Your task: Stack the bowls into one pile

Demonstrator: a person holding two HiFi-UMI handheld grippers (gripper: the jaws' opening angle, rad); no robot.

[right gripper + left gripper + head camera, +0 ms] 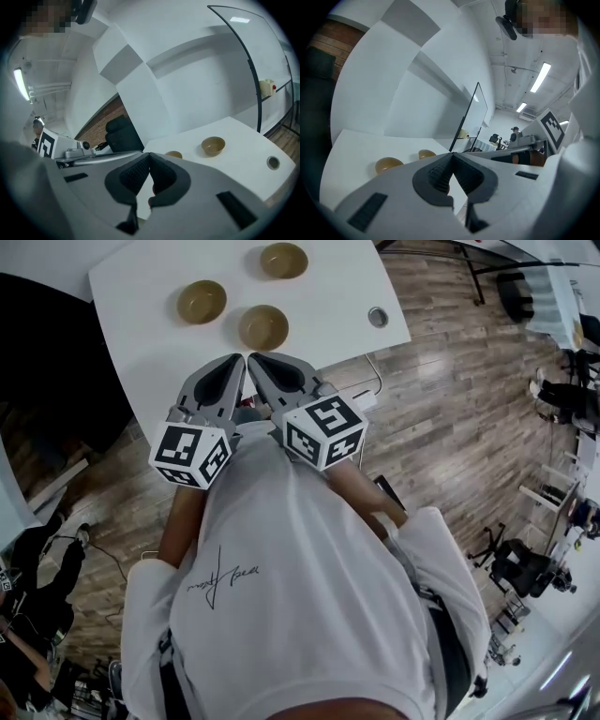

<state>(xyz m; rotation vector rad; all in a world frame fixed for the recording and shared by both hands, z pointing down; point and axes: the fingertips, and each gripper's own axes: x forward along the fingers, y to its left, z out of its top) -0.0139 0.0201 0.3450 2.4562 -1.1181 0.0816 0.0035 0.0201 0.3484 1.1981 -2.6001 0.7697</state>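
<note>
Three brown bowls stand apart on the white table [141,352]: a left bowl [202,301], a near bowl [263,326] and a far bowl [284,260]. My left gripper [240,360] and right gripper [254,359] are side by side over the table's near edge, just short of the near bowl. Both are shut with nothing in them. In the left gripper view, two bowls [388,164] [426,153] show left of the shut left gripper [452,154]. In the right gripper view, two bowls [213,145] [174,154] lie right of the shut right gripper [149,154].
A round metal grommet [378,317] sits near the table's right edge, also seen as the grommet [273,162]. A black chair [123,133] stands behind the table's left side. A glass partition [465,117] rises past the table. Wooden floor surrounds the table.
</note>
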